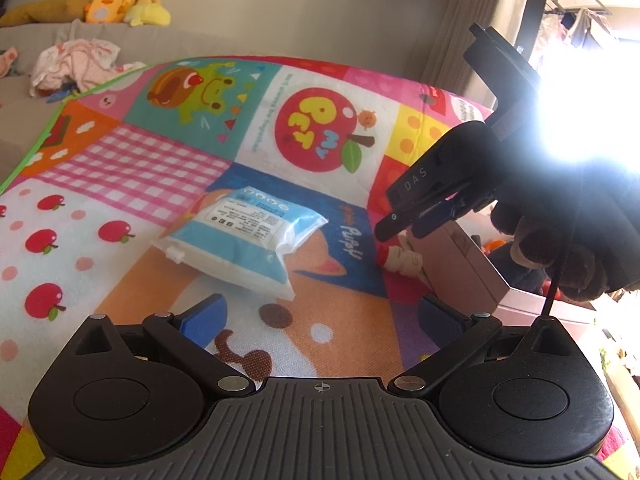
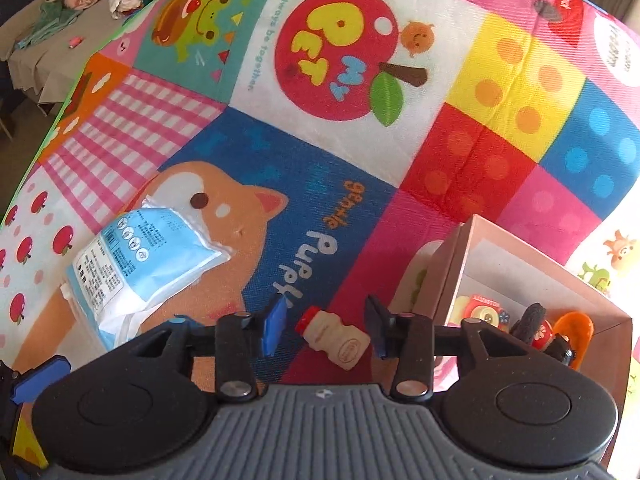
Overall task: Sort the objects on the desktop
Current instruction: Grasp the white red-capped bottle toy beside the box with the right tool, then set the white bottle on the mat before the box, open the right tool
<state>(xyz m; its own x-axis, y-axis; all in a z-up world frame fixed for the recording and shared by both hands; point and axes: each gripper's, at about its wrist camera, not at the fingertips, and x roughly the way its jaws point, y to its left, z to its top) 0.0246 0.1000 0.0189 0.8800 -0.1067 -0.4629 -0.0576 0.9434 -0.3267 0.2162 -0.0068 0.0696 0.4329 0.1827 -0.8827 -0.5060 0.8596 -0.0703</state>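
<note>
Beige toy bottle point(image 2: 335, 338) lies on the mat point(image 2: 400, 128) between the right gripper point(image 2: 326, 330) jaws, which stand open and clear of it, just beside the box point(image 2: 452, 256). Step in hand: grasping it. Next: close, lift, place in box. Left gripper point(image 1: 320, 316) open, empty, near the pouch point(image 1: 240, 236).

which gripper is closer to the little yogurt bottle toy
Right. The right gripper is open with the bottle lying between its fingers; the left gripper sits back, across the mat.

Both hand-held grippers point(image 1: 320, 316) point(image 2: 326, 330) open, tilted downward
</note>
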